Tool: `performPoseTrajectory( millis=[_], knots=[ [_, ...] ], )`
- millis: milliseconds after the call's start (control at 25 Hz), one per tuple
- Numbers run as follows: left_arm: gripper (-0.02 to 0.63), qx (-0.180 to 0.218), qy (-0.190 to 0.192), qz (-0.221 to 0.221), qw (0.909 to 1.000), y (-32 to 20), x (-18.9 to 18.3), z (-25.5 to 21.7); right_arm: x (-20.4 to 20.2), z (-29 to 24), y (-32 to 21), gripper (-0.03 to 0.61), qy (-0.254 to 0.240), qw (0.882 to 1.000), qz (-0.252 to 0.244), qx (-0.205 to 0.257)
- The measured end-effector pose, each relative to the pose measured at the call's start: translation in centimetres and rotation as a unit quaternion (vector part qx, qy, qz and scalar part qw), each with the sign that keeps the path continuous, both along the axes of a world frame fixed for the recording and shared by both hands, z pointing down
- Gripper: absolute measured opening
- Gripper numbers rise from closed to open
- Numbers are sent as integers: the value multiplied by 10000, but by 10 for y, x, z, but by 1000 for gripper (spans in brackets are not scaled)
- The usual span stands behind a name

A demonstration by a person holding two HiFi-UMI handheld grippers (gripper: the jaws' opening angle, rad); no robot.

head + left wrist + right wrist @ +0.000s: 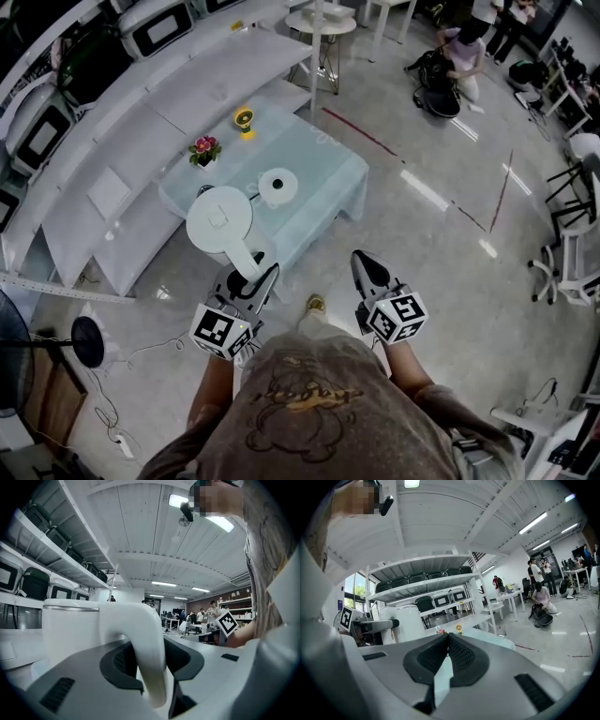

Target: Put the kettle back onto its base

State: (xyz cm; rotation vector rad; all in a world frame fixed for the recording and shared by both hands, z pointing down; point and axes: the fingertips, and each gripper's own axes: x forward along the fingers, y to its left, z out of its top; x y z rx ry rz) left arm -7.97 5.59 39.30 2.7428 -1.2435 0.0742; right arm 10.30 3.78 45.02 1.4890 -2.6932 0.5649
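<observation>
L claw (152,660) is pinching the handle (146,634) of the kettle (218,220). The pads are pressing either side of the white loop, w/ the loop running top-to-bottom between them. The kettle is hanging upright straight ahead of that claw, body on the far side of the handle, lid up. In the head view it's showing over the near L corner of the table (328,178); I can't tell how high above it. The base (277,186) is sitting on the table further ahead and off to the R of the kettle, near but apart, w/ nothing standing between the two. So everything is turning on that offset: fwd and R from L claw, then down, w/ the kettle's upright axis lining up over the middle of the round base. I'm judging it needs holding level, since a tilted bottom would be catching the base's rim. R claw (448,641) is pressed together on nothing, tips meeting, hovering beside L claw on its R side. L claw is the one holding the kettle, so the placing is falling to it. The flower pot (203,150) and a small yellow item (245,120) are sitting farther ahead and L of the base, off that line as far as I'm judging.
</observation>
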Motion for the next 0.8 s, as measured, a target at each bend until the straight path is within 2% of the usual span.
performPoseTrajectory(
  millis=[400,800],
  knots=[
    [150,79,-93,-150,9998,-89,20,6,24,6,-86,2,-18,9996,-282,-63],
    [150,-42,-141,-73,9999,-151,18,31,23,22,-127,2,26,9994,-198,-298]
  ],
)
